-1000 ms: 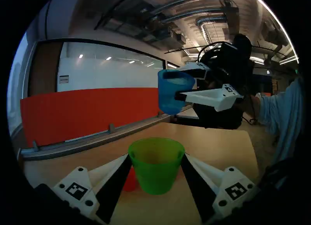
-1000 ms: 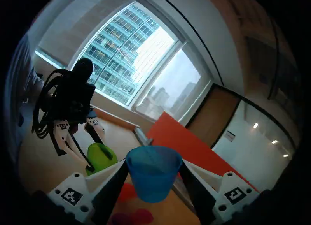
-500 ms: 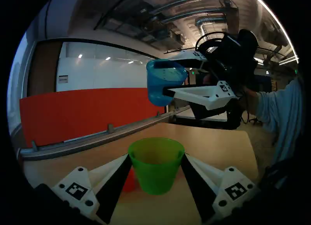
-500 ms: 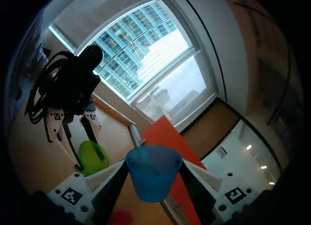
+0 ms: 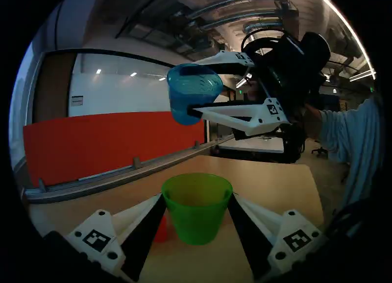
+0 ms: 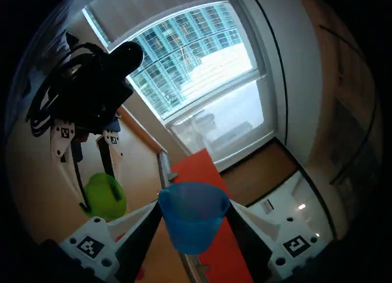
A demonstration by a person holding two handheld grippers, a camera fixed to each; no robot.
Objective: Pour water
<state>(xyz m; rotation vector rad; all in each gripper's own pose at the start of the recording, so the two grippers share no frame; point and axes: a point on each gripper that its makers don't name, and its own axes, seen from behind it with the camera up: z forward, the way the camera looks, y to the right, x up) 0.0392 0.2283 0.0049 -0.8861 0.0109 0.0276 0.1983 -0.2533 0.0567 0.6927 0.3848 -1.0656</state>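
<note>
My left gripper (image 5: 196, 209) is shut on a green cup (image 5: 197, 207), held upright just above the wooden table (image 5: 274, 180). Up and slightly left of it, in the left gripper view, the right gripper (image 5: 196, 89) holds a blue cup (image 5: 192, 93), tipped with its mouth toward the green cup. In the right gripper view the right gripper (image 6: 194, 219) is shut on the blue cup (image 6: 194, 216). The green cup (image 6: 104, 196) sits low at the left there, between the left gripper's fingers (image 6: 73, 170).
A red cup (image 5: 161, 228) stands on the table behind the left gripper's left finger. An orange partition (image 5: 103, 141) with a metal rail (image 5: 132, 168) runs along the table's far edge. A person's sleeve (image 5: 353, 136) is at the right. Large windows (image 6: 196, 67) lie beyond.
The right gripper has carried the blue cup up and leftward, closer over the green cup, and tilted it further. The left gripper and green cup have stayed still.
</note>
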